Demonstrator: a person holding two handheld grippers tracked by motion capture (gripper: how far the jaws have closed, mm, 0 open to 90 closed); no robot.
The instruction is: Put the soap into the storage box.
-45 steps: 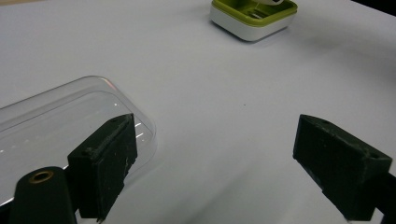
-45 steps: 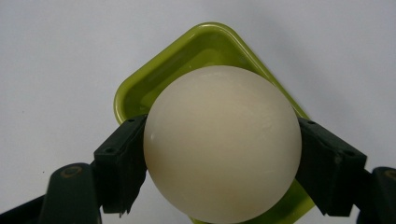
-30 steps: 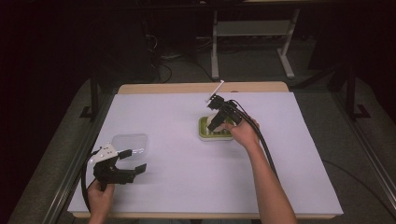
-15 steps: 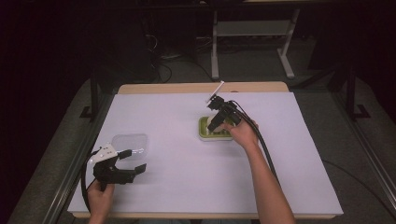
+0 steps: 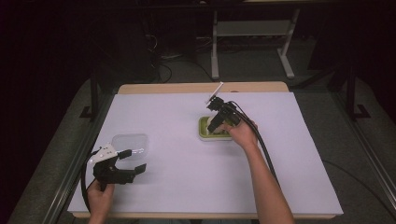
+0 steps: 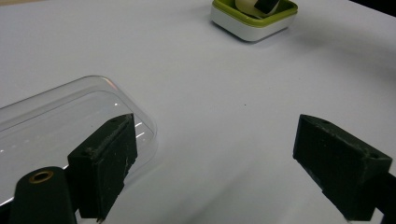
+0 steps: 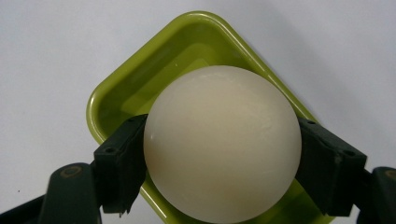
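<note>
A cream ball (image 7: 222,144) sits between the jaws of my right gripper (image 7: 219,165), which is shut on it. Under the ball lies a lime-green dish (image 7: 140,93) with a white base. I cannot tell whether the ball rests in the dish or hangs just above it. In the high view the right gripper (image 5: 215,122) is over the dish (image 5: 203,134) at mid-table. My left gripper (image 5: 133,161) stands open near the front left edge, nothing between its jaws (image 6: 215,154). A clear plastic lid (image 6: 56,121) lies flat beside its left jaw.
A white sheet (image 5: 280,154) covers the table. The clear lid (image 5: 130,142) lies at the front left, just beyond the left gripper. The green dish (image 6: 254,23) shows far off in the left gripper view. A black cable (image 5: 261,149) trails along the right forearm.
</note>
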